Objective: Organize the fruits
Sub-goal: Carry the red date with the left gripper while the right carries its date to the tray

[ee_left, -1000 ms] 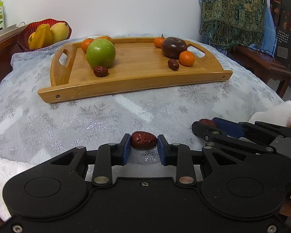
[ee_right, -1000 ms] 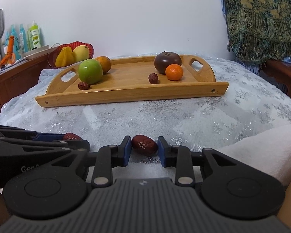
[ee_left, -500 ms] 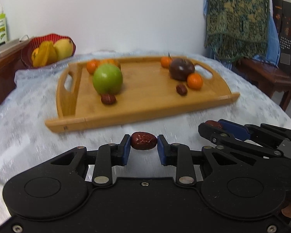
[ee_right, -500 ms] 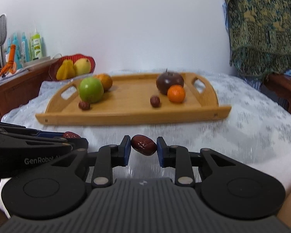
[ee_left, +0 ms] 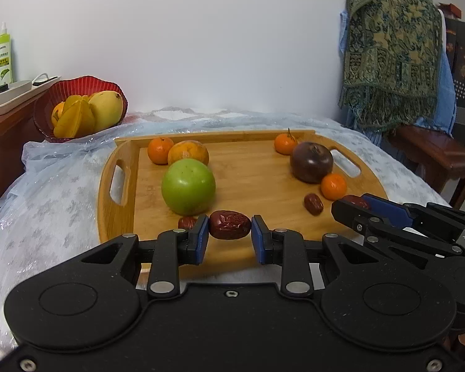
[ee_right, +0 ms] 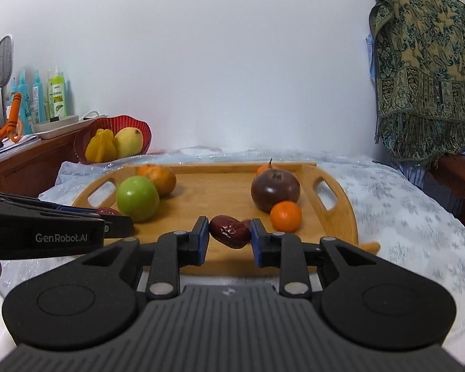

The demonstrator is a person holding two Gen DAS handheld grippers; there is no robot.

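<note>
My left gripper point(ee_left: 229, 231) is pinched on a red date point(ee_left: 230, 225), blue pads pressing both of its ends. Just behind its left pad lies a loose date point(ee_left: 186, 222), and beyond that the green apple point(ee_left: 188, 186). To its right, my right gripper point(ee_right: 229, 232) pinches a second date point(ee_right: 230, 231), which sits tilted between the pads; behind its right pad rest a small tangerine point(ee_right: 285, 216) and the dark round fruit point(ee_right: 275, 189).

A second ago both dates hung low over the snowflake tablecloth point(ee_left: 55, 217), with the wooden tray point(ee_left: 116, 204) well ahead. Now both grippers have risen and moved forward, so the dates hang above the tray's near edge, and neither grip has changed.

Between the apple ahead of the left gripper and the dark fruit ahead of the right, the tray's middle is bare wood. Its raised handles close both ends. The red bowl point(ee_left: 77, 88) of yellow fruit stands far left, well apart.
</note>
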